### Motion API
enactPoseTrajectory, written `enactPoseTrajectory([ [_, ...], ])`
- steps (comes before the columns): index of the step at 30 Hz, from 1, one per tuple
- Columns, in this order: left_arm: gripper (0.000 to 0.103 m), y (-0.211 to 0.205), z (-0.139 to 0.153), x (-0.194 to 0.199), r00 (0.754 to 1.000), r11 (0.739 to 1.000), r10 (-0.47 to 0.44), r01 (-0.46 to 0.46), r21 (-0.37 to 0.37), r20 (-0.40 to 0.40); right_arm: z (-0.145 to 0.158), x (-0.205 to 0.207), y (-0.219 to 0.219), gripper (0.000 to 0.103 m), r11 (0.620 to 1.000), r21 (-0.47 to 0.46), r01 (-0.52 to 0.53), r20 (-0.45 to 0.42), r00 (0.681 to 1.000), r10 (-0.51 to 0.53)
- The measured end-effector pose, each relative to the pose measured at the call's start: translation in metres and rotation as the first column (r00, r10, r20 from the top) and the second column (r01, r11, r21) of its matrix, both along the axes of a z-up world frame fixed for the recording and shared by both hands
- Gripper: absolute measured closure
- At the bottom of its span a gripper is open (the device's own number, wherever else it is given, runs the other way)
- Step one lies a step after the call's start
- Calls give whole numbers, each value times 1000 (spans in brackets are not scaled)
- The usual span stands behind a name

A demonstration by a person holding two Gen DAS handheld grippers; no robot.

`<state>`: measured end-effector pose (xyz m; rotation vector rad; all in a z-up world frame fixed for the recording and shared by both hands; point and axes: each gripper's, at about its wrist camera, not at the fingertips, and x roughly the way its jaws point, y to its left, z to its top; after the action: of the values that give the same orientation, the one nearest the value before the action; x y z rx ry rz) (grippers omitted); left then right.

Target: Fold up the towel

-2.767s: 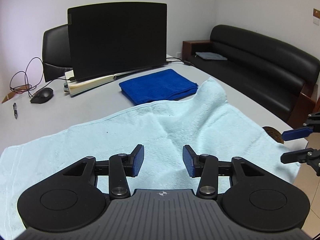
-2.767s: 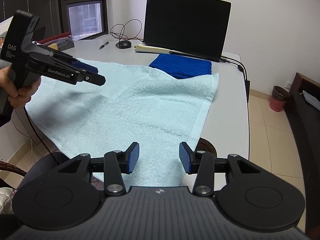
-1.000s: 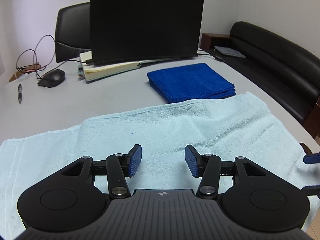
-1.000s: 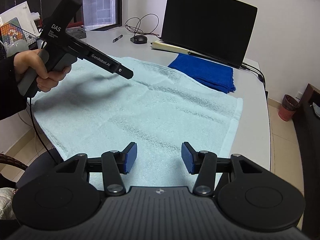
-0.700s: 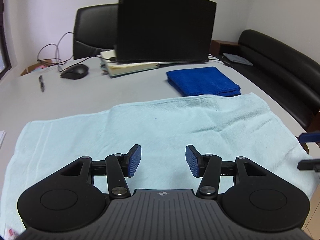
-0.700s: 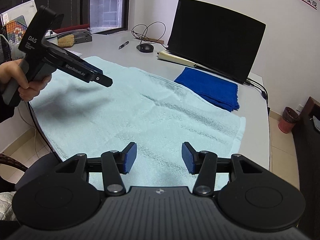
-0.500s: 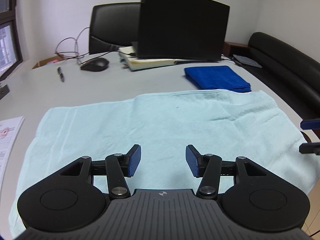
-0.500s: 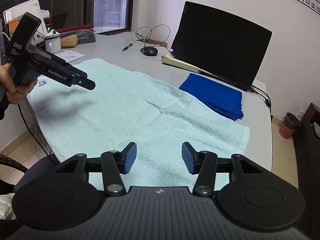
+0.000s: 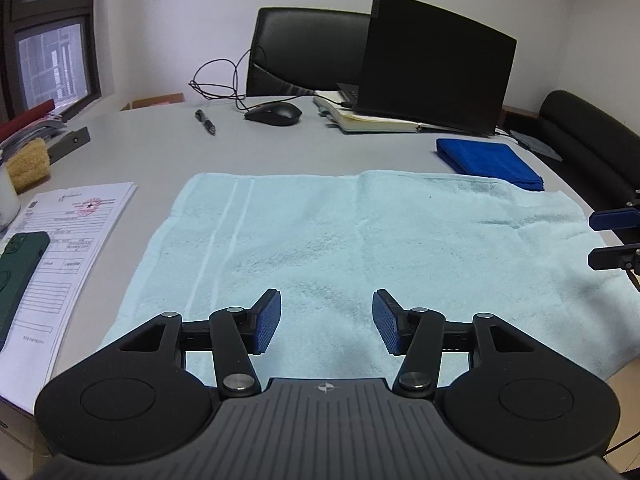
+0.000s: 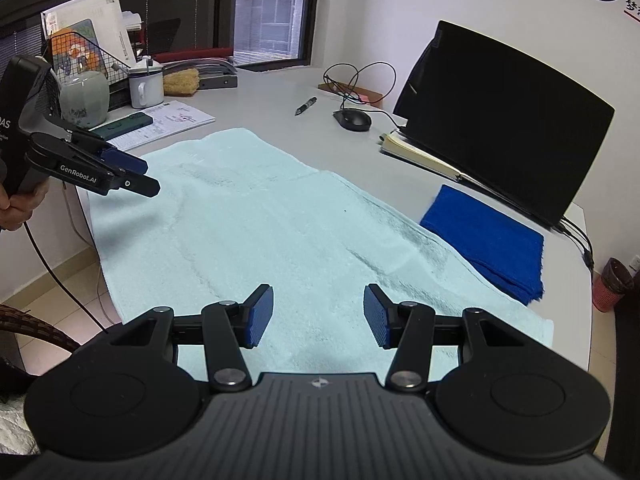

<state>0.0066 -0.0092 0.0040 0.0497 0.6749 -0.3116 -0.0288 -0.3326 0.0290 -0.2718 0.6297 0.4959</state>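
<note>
A pale blue towel (image 9: 360, 240) lies spread flat on the grey table (image 9: 160, 152), its near edge hanging over the table's front. My left gripper (image 9: 326, 322) hovers open above the towel's near edge, towards its left end, with nothing between the blue pads. My right gripper (image 10: 318, 316) is open above the near edge towards the towel's (image 10: 260, 232) right end, also holding nothing. In the right wrist view the left gripper (image 10: 140, 178) floats over the towel's left corner, held by a hand. The right gripper's fingertips (image 9: 612, 218) show at the far right of the left wrist view.
A folded dark blue cloth (image 9: 488, 162) lies just beyond the towel's far right corner. Behind it stand a black laptop (image 9: 436, 80) on a notebook, a mouse (image 9: 274, 114) and a pen (image 9: 206, 120). Papers (image 9: 60, 240) and a green phone (image 9: 16, 272) lie left of the towel.
Both grippers have swung left along the towel's near edge, the left one farther. The towel, rumpled and partly lifted in the earliest frames, now lies flat. Papers and phone have come into view.
</note>
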Motion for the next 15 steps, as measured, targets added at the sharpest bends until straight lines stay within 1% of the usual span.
enactPoseTrajectory([
  [6,48,18,4,-12,1000,1000,29,-29,-9,9,6,25,21,52,999,10,-42,-21,999,43],
  [15,48,40,5,-20,998,997,68,-68,-34,16,18,59,50,52,996,-3,-92,-44,995,92],
])
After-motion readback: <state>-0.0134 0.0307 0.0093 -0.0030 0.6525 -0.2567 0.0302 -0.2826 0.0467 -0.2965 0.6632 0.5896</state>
